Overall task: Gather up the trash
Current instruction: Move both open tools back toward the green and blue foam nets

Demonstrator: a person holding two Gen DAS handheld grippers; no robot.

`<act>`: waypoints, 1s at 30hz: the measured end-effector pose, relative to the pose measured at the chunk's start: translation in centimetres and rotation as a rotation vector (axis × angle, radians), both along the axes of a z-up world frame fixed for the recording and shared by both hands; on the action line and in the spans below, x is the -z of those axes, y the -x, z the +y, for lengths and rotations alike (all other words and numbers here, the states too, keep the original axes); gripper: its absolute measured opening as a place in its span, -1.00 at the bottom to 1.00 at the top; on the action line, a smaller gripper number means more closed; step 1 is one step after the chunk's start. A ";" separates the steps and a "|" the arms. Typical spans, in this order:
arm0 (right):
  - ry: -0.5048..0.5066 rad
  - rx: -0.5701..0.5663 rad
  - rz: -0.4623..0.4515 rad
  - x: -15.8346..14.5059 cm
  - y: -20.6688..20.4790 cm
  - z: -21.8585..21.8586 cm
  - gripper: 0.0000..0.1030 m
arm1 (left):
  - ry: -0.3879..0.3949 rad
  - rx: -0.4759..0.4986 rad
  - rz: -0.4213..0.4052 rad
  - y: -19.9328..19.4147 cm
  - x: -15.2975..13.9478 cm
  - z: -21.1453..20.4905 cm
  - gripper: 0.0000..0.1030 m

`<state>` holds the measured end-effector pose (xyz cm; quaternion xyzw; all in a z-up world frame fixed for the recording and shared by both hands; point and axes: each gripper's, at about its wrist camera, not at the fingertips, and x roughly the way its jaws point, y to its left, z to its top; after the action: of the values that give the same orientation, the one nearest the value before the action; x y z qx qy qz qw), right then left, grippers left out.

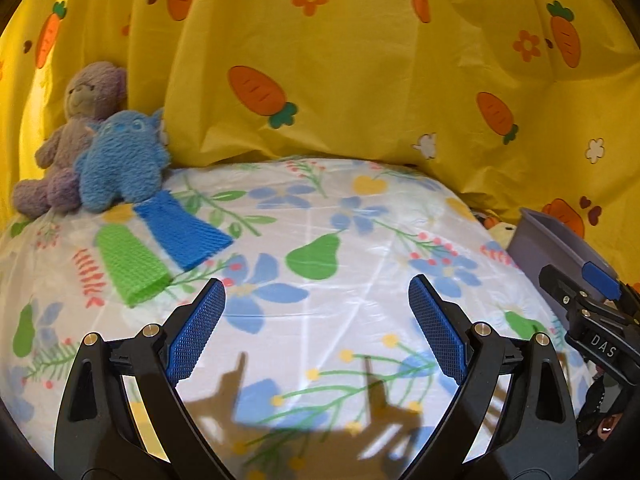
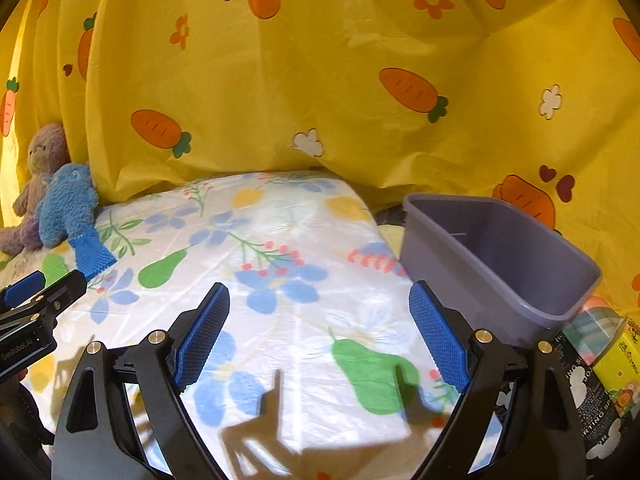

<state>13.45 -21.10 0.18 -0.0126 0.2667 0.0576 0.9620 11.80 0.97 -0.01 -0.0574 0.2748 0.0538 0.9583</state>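
Left gripper (image 1: 316,328): jaws spread wide, nothing between them, hanging over the floral sheet (image 1: 320,320). Its shadow falls on the sheet just below the fingers.

Right gripper (image 2: 320,332): jaws likewise spread wide and empty, over the same sheet. Seen from the left wrist it shows at the right edge, where its jaws cannot be judged.

Trash: a green mesh sleeve (image 1: 130,266) lies flat on the sheet, ahead and left of the left gripper. A blue mesh sleeve (image 1: 182,236) lies just beside it, slightly farther back, its far end touching the blue plush toy (image 1: 120,160).

Bin (image 2: 504,256): grey, open top tilted toward the right wrist camera, at the sheet's right edge, just beyond the right finger. Well apart from both sleeves.

Left rear: purple teddy bear (image 1: 76,120) leans behind the blue plush toy.

Backdrop: yellow carrot-print cloth (image 1: 360,60) hangs behind everything.
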 end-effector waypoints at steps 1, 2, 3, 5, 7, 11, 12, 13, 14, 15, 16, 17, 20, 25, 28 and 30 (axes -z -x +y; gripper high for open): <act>-0.002 -0.022 0.007 0.1 -0.2 0.8 0.71 | -0.006 -0.030 0.005 0.3 0.1 0.9 0.78; -0.003 -0.045 0.012 0.1 -0.3 1.7 0.71 | -0.005 -0.056 0.009 0.6 0.1 1.9 0.78; 0.000 -0.067 0.016 0.2 -0.4 2.6 0.71 | 0.002 -0.079 0.010 0.9 0.2 2.9 0.78; 0.005 -0.101 0.019 0.2 -0.6 4.1 0.71 | 0.018 -0.120 0.014 1.3 0.2 4.6 0.78; 0.007 -0.130 0.022 0.2 -0.8 5.5 0.71 | 0.031 -0.148 0.016 1.5 0.1 6.0 0.78; 0.024 -0.172 0.029 0.1 -1.3 7.8 0.70 | 0.041 -0.198 0.017 1.8 -0.1 8.1 0.78; 0.031 -0.182 0.028 0.0 -1.4 8.4 0.70 | 0.040 -0.211 0.019 1.8 -0.2 8.6 0.78; 0.038 -0.192 0.027 -0.1 -1.5 8.9 0.70 | 0.040 -0.222 0.021 1.8 -0.1 9.0 0.78; 0.045 -0.202 0.028 0.0 -1.6 9.4 0.70 | 0.041 -0.231 0.023 1.8 -0.1 9.3 0.78; 0.051 -0.210 0.032 0.0 -1.9 10.0 0.70 | 0.042 -0.240 0.025 1.8 -0.1 9.6 0.78; 0.054 -0.219 0.039 0.0 -2.2 10.5 0.70 | 0.042 -0.249 0.028 1.7 0.0 10.0 0.78; 0.057 -0.226 0.044 0.0 -2.5 11.0 0.70 | 0.041 -0.256 0.031 1.6 0.0 10.3 0.78; 0.073 -0.248 0.045 0.0 -3.1 12.3 0.70 | 0.042 -0.277 0.035 1.5 0.2 11.3 0.78; 0.075 -0.297 0.071 0.4 -4.6 15.3 0.70 | 0.052 -0.336 0.050 1.3 0.8 13.6 0.78; 0.110 -0.334 0.073 1.0 -5.2 17.7 0.70 | 0.056 -0.391 0.063 1.3 1.3 15.5 0.78; 0.129 -0.368 0.079 1.5 -5.7 19.3 0.70 | 0.061 -0.425 0.073 1.3 1.7 16.6 0.78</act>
<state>19.18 -1.76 -1.29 -0.1205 0.3008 0.2158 0.9211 10.53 17.61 -1.67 -0.1408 0.2925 0.2485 0.9126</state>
